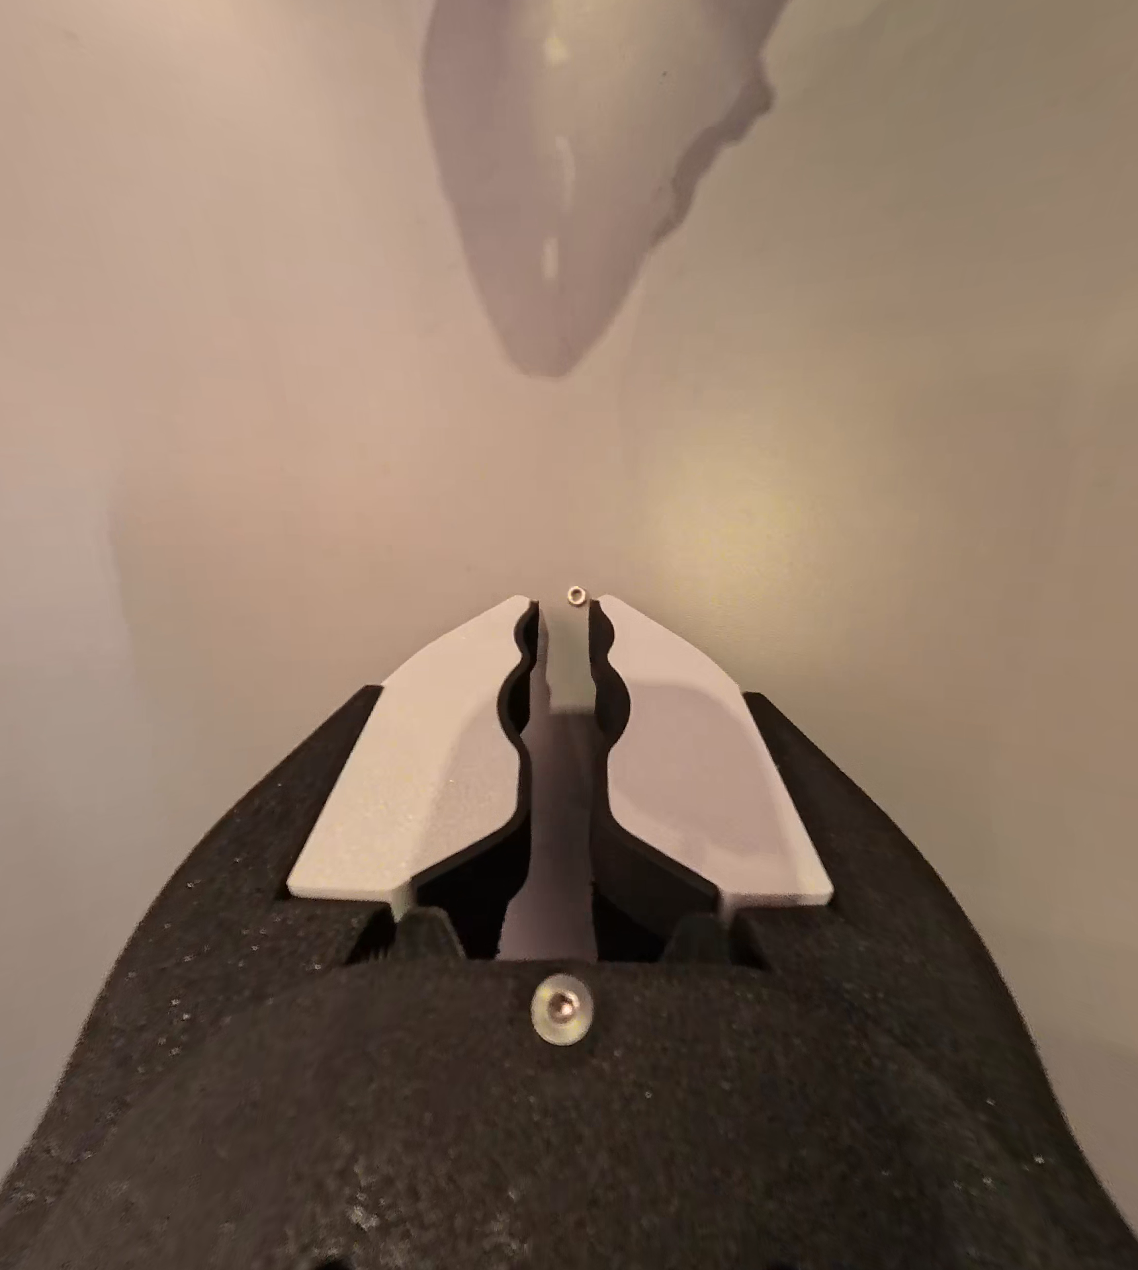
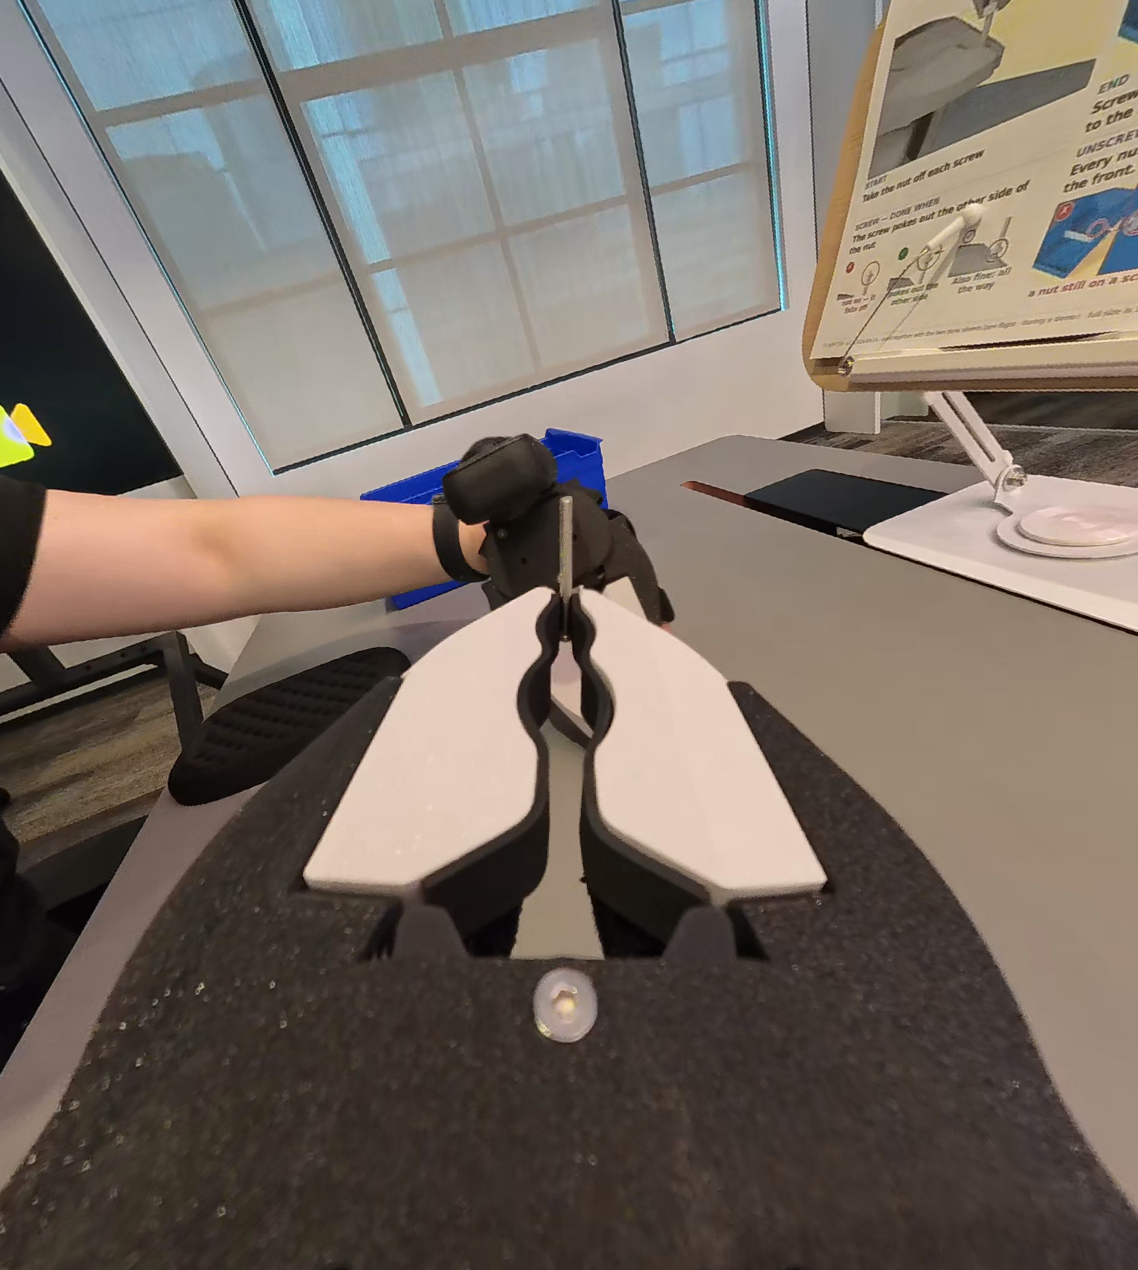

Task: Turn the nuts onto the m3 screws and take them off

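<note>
While my right gripper (image 2: 565,605) is clenched on the thin screw (image 2: 565,543), pinching its lower end so the shaft stands straight up past my fingertips, my left gripper (image 1: 567,603) is down over the table (image 1: 209,343) with its fingers parted just a crack and nothing in them. The nut (image 1: 577,594) lies flat on the surface right at the mouth of that gap, nearer my right-hand fingertip (image 1: 611,608), hole facing up (tiny thing, easy to flick away). I judge the screw is held upright and clear so its free end is ready to take the nut once I pick it up. In the right wrist view my left gripper sits past the screw, low over the grey table, the blue bin (image 2: 415,502) just behind it by the far edge. To the right, well apart, stand the white stand base (image 2: 1068,550) and the instruction board (image 2: 1006,206); the stretch of table between is open, and around the nut I see only shadow.
</note>
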{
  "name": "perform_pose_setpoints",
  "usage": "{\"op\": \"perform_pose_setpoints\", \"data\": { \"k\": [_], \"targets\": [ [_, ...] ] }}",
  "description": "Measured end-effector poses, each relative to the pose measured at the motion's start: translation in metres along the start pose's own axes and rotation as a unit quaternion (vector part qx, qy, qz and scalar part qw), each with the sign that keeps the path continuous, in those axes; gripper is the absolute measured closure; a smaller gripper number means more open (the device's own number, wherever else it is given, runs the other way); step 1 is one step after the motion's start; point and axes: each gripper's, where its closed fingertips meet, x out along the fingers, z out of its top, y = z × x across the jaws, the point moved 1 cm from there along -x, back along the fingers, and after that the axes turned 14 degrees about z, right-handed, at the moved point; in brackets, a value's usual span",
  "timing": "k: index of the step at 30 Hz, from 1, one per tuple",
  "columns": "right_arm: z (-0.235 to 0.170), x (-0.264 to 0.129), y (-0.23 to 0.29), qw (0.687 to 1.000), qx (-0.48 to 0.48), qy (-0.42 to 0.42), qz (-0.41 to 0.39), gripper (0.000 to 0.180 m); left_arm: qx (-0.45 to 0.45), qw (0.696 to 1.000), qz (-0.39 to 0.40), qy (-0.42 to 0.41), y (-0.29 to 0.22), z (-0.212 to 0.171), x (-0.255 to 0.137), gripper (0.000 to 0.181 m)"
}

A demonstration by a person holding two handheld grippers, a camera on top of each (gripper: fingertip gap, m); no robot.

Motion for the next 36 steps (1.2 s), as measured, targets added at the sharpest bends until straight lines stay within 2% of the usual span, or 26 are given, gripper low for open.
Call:
{"op": "perform_pose_setpoints", "data": {
  "k": [16,25,29,33,36],
  "targets": [
    [-0.002,0.001,0.004,1.0,0.003,0.012,0.01,0.178,-0.026,0.999,-0.036,-0.019,-0.002,0.001,0.005,0.175],
    [-0.013,0.005,0.0,0.999,0.014,0.04,0.002,0.178,-0.074,0.996,-0.014,-0.046,-0.001,0.001,0.001,0.181],
    [-0.022,0.01,-0.002,0.998,0.013,0.066,-0.003,0.178,-0.103,0.991,0.004,-0.081,0.0,0.005,-0.011,0.181],
    [-0.026,0.013,-0.003,0.997,0.013,0.078,-0.004,0.178,-0.106,0.992,0.01,-0.069,-0.003,-0.002,-0.011,0.18],
    [-0.029,0.013,-0.003,0.996,0.011,0.088,-0.01,0.178,-0.106,0.992,0.018,-0.063,-0.004,0.004,-0.009,0.171]
  ]
}}
